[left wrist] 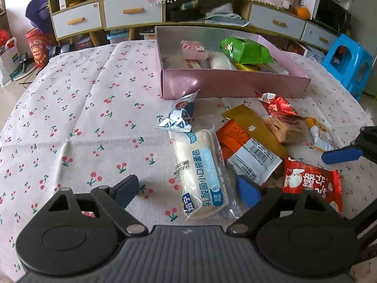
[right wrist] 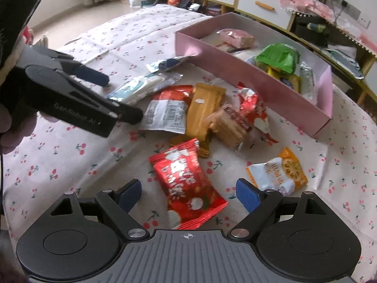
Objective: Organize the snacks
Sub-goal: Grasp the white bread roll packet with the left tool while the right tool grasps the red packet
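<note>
My left gripper (left wrist: 188,189) hangs open over a long white bread packet (left wrist: 200,169), which lies between its blue pads (left wrist: 247,189) without being pressed. In the right wrist view, my right gripper (right wrist: 188,193) is open astride a red snack packet (right wrist: 186,181) on the cherry-print cloth. Loose snacks lie in a pile: a barcode packet (right wrist: 166,115), a tan wafer pack (right wrist: 202,108), a biscuit stack (right wrist: 231,125) and an orange-white packet (right wrist: 280,172). A pink box (left wrist: 235,82) behind them holds a green bag (left wrist: 242,49) and several other snacks.
The left gripper's body (right wrist: 70,99) and a hand reach in from the left of the right wrist view. One blue finger of the right gripper (left wrist: 339,153) shows at the right edge. Cabinets with drawers (left wrist: 132,14) and a blue stool (left wrist: 348,63) stand beyond the table.
</note>
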`<state>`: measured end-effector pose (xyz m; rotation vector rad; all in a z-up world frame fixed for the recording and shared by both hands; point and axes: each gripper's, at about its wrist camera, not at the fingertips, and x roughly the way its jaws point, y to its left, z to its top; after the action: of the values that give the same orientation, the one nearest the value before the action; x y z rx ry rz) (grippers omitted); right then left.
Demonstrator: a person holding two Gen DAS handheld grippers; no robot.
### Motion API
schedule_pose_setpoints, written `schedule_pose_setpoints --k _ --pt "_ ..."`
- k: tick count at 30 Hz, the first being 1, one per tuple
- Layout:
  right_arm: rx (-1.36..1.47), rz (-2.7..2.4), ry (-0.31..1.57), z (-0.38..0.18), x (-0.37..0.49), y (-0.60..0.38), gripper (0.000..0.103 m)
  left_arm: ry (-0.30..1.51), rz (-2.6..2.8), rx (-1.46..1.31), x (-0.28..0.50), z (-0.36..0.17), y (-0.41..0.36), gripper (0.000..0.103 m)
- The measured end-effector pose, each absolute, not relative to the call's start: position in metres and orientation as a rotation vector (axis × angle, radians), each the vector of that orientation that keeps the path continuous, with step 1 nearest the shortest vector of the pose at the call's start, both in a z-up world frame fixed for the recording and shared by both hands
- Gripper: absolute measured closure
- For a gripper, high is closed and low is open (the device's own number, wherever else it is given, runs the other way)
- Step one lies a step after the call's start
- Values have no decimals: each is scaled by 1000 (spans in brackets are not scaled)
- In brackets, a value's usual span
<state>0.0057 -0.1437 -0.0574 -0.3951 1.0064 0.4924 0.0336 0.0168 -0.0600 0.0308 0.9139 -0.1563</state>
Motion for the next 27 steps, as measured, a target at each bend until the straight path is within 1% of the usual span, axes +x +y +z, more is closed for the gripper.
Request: schedule_pose_setpoints --k 10,16,18,20,21,22,23,24,26,27 --pt "-361 461 995 -59 12 -145 15 900 -152 43 38 -59 16 22" --pt "-328 452 1017 -61 17 -144 17 904 -165 20 42 -56 22 34" --pt "-331 451 1018 -61 17 -144 19 908 -169 9 43 -55 24 41" --pt "-323 462 1023 -60 16 -143 29 914 -168 1 44 -54 27 47" --pt "-318 468 1026 -60 16 -142 31 918 -169 -5 45 -53 29 50" --pt "-317 475 1031 -59 16 -141 36 922 -170 -11 46 -53 30 51" --pt "-320 480 1033 -59 15 -140 40 927 -171 -22 48 -52 32 55" --pt "-325 485 1035 -58 15 -138 43 932 -171 -34 49 -51 34 59" --pt "-329 497 1042 -56 14 -135 54 942 -174 -56 50 -50 38 65" --pt "-328 502 1047 -56 14 -134 57 948 -175 -68 51 -50 40 67"
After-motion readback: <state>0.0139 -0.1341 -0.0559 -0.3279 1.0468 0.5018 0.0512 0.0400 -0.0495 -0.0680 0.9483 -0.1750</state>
